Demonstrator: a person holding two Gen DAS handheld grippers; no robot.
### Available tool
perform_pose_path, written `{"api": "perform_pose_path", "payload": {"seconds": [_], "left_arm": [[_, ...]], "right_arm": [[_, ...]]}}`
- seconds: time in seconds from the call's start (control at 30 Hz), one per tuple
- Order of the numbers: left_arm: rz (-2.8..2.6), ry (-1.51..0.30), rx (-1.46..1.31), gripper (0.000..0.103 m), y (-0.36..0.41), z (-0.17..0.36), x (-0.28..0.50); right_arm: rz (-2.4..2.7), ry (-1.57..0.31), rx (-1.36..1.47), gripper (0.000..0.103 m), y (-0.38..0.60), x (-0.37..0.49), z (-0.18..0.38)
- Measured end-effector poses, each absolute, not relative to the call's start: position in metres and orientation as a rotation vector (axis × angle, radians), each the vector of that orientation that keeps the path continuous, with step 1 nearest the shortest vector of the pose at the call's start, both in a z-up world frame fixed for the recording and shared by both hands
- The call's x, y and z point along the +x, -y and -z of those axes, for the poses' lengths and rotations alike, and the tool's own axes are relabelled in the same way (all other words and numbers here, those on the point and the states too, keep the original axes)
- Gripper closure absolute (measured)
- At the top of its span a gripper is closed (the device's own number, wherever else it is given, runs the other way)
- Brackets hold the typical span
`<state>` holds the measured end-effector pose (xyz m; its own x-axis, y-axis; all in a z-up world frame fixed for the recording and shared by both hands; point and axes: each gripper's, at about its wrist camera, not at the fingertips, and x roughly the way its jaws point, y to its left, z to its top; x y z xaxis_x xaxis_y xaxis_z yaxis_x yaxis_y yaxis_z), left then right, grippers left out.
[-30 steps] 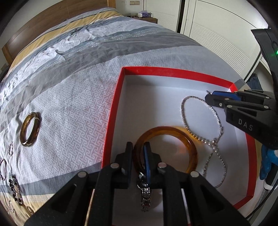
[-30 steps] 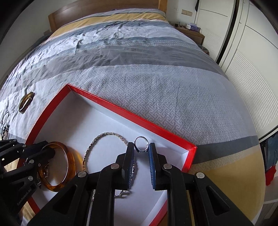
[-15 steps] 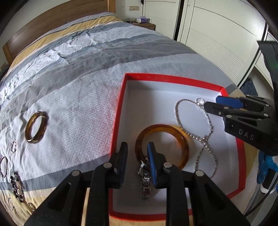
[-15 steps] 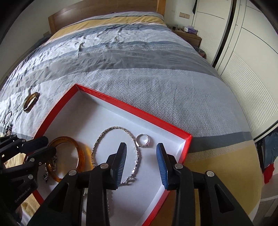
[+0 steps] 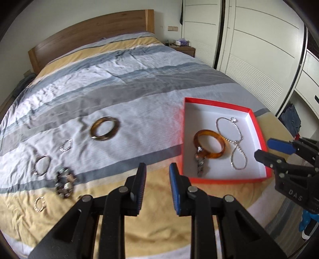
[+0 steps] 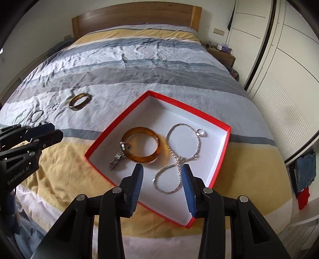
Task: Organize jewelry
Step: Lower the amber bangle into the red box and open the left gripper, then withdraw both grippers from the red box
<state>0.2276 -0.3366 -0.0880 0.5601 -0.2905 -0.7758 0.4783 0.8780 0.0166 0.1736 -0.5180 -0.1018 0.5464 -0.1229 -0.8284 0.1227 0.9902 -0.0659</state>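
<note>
Striped bedspread (image 6: 139,65), wooden headboard (image 6: 135,18), white wardrobe (image 5: 259,49), nightstand (image 6: 221,54).

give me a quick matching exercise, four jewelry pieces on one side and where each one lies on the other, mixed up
Things:
1. amber bangle
2. brown bangle
3. silver chain
4. ring

Places:
a. on the bedspread, outside the red box
b. in the box, near its far right corner
c. in the box, looped to the right of a bangle
d. in the box, with a watch at its left edge

Pairs: 1-d, 2-a, 3-c, 4-b
</note>
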Motion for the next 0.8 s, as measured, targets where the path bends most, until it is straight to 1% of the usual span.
{"api": "perform_pose_path", "payload": {"seconds": [0.37, 0.4, 0.5, 0.53, 0.8], "left_arm": [[0.346, -0.852, 0.227, 0.080, 0.240, 0.059, 0.165], [0.340, -0.855, 0.226, 0.080, 0.233, 0.057, 0.159], [0.321, -0.858, 0.219, 0.073, 0.212, 0.053, 0.143], [0.311, -0.852, 0.219, 0.072, 0.204, 0.051, 0.137], [0.263, -0.834, 0.195, 0.072, 0.162, 0.036, 0.112]], "right_arm": [[0.123, -0.916, -0.043, 0.059, 0.438, 0.104, 0.064], [0.119, -0.909, -0.039, 0.059, 0.432, 0.098, 0.060], [0.104, -0.891, -0.026, 0.058, 0.417, 0.083, 0.050], [0.099, -0.885, -0.029, 0.058, 0.412, 0.078, 0.046], [0.087, -0.830, -0.041, 0.057, 0.376, 0.043, 0.023]]}}
